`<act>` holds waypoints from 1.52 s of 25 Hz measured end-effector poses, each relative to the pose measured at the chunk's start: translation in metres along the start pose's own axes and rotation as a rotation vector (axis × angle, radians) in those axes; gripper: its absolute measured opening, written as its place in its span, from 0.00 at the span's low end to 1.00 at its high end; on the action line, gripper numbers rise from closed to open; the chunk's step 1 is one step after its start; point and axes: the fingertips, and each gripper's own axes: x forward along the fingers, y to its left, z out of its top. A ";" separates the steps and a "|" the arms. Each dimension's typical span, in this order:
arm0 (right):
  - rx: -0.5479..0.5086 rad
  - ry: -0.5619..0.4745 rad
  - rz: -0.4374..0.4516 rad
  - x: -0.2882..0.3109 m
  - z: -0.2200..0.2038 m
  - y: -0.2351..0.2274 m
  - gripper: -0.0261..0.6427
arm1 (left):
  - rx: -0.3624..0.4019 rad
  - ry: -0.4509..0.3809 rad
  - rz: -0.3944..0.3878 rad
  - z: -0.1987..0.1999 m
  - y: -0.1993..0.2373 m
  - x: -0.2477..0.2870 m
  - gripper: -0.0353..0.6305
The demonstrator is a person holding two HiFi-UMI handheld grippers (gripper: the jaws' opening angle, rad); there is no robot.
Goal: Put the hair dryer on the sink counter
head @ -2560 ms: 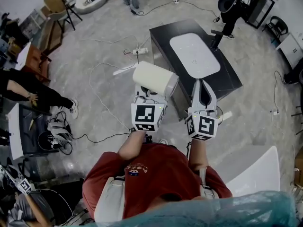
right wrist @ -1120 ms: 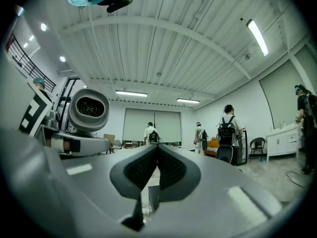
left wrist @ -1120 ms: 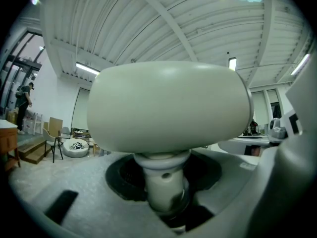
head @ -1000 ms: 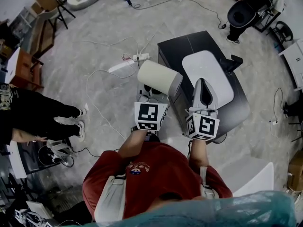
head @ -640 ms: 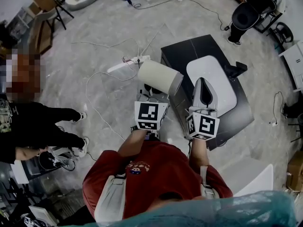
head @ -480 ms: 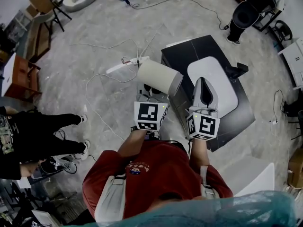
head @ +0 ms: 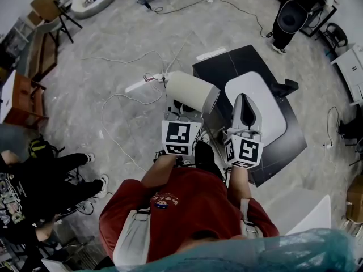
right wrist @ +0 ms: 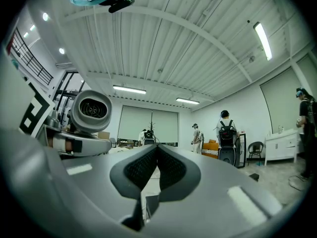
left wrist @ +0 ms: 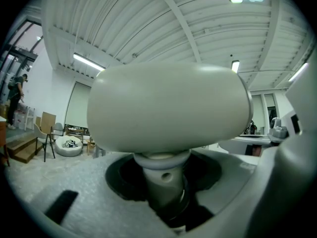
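Note:
In the head view the hair dryer, a pale cream barrel on a short handle, is raised in front of my chest. My left gripper is shut on its handle. From the left gripper view the hair dryer fills the frame and its handle sits down between the jaws. My right gripper is shut and empty, level with the left one and over the sink counter. That counter is black with a white basin. The right gripper view shows my right gripper with pads together and the hair dryer at left.
A power strip and white cables lie on the grey floor left of the counter. A person in black stands at the lower left. Chairs stand at the far left, a black machine at the upper right, a white panel at the lower right.
The counter has come closer and now lies under my right gripper. The person at the left has shifted lower in the view. Both grippers hold as before.

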 end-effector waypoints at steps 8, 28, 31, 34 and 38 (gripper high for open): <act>0.001 -0.016 -0.036 0.026 -0.001 -0.025 0.04 | 0.016 -0.013 -0.034 0.005 -0.002 0.038 0.33; 0.044 -0.009 -0.153 0.123 -0.012 -0.136 0.04 | 0.058 0.016 -0.144 0.022 -0.027 0.197 0.33; 0.046 -0.003 -0.169 0.138 -0.008 -0.157 0.04 | 0.061 0.030 -0.161 0.027 -0.034 0.224 0.33; 0.047 -0.002 -0.182 0.155 -0.010 -0.172 0.04 | 0.064 0.034 -0.177 0.031 -0.037 0.249 0.33; 0.051 -0.009 -0.194 0.172 -0.011 -0.194 0.04 | 0.071 0.041 -0.198 0.031 -0.046 0.280 0.33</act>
